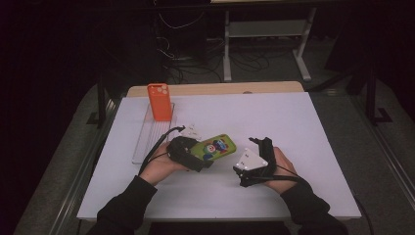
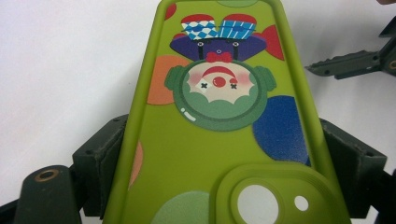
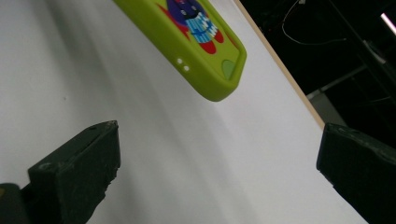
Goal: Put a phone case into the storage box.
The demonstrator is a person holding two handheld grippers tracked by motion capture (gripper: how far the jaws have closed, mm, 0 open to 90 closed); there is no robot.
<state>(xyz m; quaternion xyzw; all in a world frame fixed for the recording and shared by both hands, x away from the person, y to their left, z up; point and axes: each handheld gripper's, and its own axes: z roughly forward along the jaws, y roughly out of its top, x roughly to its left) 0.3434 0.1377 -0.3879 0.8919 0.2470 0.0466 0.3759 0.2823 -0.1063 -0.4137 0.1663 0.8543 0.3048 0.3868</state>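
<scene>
Left fingers (image 2: 100, 154) clamp green phone case (image 2: 219, 140) edges.

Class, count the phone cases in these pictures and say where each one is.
2. The orange case stands upright in the clear tray at the table's far left; the green case is clamped in the left gripper.

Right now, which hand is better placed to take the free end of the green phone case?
Right. Its tongs stand open, empty, beside the green case's free end; the left tongs already clamp the camera end.
</scene>
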